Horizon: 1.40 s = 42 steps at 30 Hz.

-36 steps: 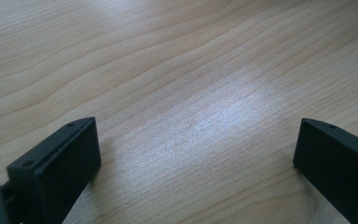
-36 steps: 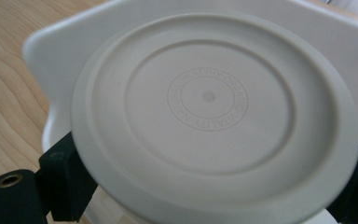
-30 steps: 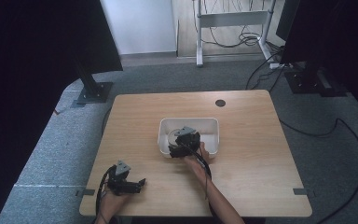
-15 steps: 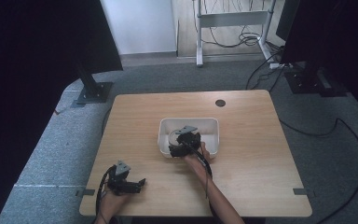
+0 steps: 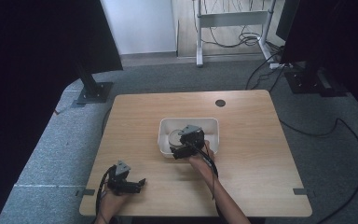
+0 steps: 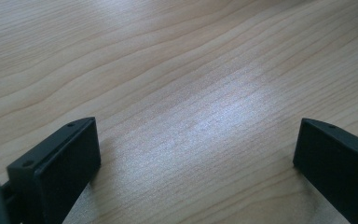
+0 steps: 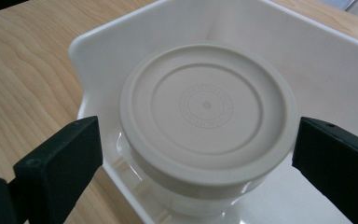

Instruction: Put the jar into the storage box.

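A white rectangular tray (image 5: 209, 125) sits near the middle of the wooden table (image 5: 242, 112). Inside it stands a round cream container with a lid (image 7: 207, 112), seen in the high view as the container (image 5: 174, 138) at the tray's left part. My right gripper (image 5: 182, 145) hangs over the tray's near left side; in the right gripper view my right gripper (image 7: 196, 154) is open, its jaws standing either side of the lid without touching it. My left gripper (image 5: 137, 183) rests at the table's near left and is open over bare wood (image 6: 191, 121).
A round cable hole (image 5: 220, 103) lies in the table's far edge area. Black stands (image 5: 93, 88) and cables (image 5: 335, 126) are on the grey carpet around the table. Bare wood extends right of the tray.
The right gripper has shifted slightly over the tray toward the container. The left gripper has stayed where it was.
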Tool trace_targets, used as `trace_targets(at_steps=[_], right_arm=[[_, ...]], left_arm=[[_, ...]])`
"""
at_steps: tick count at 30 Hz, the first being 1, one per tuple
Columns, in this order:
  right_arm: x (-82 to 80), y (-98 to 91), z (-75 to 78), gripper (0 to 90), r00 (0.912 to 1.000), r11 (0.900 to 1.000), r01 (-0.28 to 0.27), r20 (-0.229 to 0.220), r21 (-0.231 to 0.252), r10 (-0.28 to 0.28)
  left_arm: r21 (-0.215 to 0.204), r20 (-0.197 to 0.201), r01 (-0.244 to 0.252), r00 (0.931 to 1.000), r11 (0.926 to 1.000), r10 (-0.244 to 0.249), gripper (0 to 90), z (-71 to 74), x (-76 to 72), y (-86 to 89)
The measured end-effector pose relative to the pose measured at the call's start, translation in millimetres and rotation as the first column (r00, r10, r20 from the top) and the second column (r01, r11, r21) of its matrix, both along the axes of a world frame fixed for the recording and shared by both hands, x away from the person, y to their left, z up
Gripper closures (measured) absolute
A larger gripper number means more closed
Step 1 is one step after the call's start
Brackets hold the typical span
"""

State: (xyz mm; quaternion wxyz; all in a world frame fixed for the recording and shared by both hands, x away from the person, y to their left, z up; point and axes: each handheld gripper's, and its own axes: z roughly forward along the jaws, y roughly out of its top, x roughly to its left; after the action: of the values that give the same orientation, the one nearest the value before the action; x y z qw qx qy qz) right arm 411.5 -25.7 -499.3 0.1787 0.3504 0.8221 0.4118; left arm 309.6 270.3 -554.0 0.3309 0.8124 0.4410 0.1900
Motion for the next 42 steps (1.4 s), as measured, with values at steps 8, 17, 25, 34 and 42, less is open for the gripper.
trace_targets(at_steps=[8,17,25,34,42], right_arm=[[-2.9,-4.2,0.6,1.4,0.9999,0.9999,-0.01,-0.004,0.005,0.01],[-7.9,-8.8,2.2,2.8,0.9996,0.9997,-0.026,0.005,-0.003,0.026],[-14.7,-13.2,6.1,3.1,0.9989,0.999,-0.044,0.017,-0.009,0.044],[-23.4,-21.6,8.1,2.9,0.9977,0.998,-0.063,0.023,-0.002,0.063],[-31.5,-33.1,8.3,2.8,0.9975,0.9978,-0.066,0.024,0.005,0.066]], left_arm=[[0.0,0.0,0.0,1.0,1.0,0.0,0.4,0.0,0.0,0.0],[0.0,0.0,0.0,1.0,1.0,0.0,0.4,0.0,0.0,0.0],[0.0,0.0,0.0,1.0,1.0,0.0,0.4,0.0,0.0,0.0],[0.0,0.001,0.0,1.0,1.0,0.0,0.4,0.0,0.0,0.0],[0.001,0.001,0.001,1.0,1.0,-0.001,0.4,0.0,0.0,0.1]])
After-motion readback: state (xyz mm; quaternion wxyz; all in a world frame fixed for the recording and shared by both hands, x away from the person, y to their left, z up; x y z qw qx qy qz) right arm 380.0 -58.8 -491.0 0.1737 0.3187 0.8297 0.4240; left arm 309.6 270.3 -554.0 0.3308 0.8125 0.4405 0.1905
